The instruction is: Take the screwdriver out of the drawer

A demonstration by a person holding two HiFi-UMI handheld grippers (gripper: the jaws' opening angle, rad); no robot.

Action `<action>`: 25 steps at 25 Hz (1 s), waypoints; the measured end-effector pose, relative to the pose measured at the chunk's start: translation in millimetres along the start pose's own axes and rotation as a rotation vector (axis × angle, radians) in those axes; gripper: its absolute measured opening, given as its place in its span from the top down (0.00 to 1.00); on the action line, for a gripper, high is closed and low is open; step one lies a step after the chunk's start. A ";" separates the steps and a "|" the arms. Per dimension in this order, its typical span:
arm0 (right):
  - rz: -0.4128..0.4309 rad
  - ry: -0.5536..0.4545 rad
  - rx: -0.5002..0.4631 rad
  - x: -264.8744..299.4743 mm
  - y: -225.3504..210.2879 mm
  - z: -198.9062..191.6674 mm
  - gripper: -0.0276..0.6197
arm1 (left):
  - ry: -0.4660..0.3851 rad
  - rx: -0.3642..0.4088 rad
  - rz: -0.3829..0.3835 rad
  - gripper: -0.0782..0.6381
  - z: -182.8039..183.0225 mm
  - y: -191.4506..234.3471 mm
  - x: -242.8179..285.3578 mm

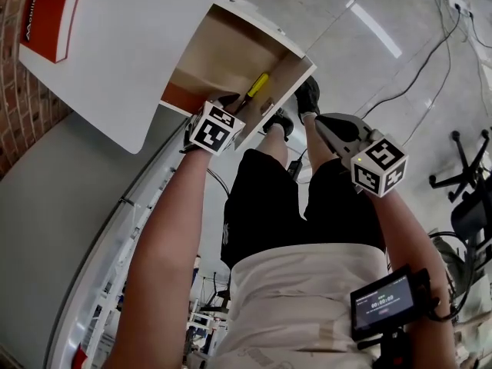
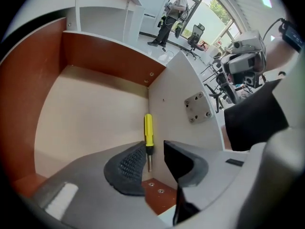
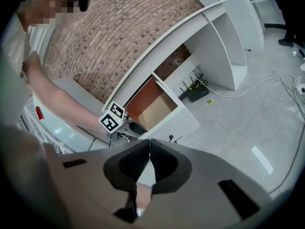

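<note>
A yellow-handled screwdriver (image 2: 148, 132) lies on the floor of the open drawer (image 2: 95, 109), along its right wall, metal tip toward me. In the head view the screwdriver (image 1: 257, 84) shows at the drawer's right side. My left gripper (image 2: 153, 157) hangs over the drawer's near end, pointing steeply down. Its jaws stand apart with the screwdriver's tip seen in the gap between them, and nothing is pressed. In the head view the left gripper (image 1: 231, 102) sits at the drawer's front. My right gripper (image 3: 149, 149) is shut and empty, held off to the right, also seen as the right gripper (image 1: 327, 125).
The drawer (image 1: 231, 52) is pulled out of a white curved desk (image 1: 123, 44) that bears a red book (image 1: 52, 18). A brick wall (image 3: 119, 27) backs the desk. Cables (image 1: 415, 75) and an office chair (image 1: 465, 179) stand on the grey floor at the right.
</note>
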State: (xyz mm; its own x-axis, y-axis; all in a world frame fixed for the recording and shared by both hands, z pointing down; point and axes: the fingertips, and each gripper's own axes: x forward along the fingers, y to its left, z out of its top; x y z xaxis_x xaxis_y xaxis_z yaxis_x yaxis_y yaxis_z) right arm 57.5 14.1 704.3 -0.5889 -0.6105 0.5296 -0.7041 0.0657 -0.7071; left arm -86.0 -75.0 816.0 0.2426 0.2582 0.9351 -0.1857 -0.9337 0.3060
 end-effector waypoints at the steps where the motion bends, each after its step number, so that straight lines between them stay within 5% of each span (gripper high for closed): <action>1: -0.001 0.001 0.005 -0.3 -0.7 -0.9 0.95 | 0.012 0.002 -0.013 0.72 -0.4 -0.3 2.6; 13: -0.039 -0.010 0.056 0.5 -14.6 -9.9 0.95 | 0.226 0.057 -0.082 0.67 -21.9 12.1 36.1; 25: -0.067 -0.013 0.089 3.9 -21.9 -13.3 0.95 | 0.281 0.016 -0.111 0.69 -30.0 14.6 56.9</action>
State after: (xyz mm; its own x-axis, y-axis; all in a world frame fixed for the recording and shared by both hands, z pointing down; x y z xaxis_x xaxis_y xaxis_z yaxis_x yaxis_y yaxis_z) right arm 65.4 20.7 728.0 -0.5359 -0.6214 0.5715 -0.7035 -0.0456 -0.7092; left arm -103.5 -66.6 879.0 -0.0131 0.4157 0.9094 -0.1567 -0.8991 0.4087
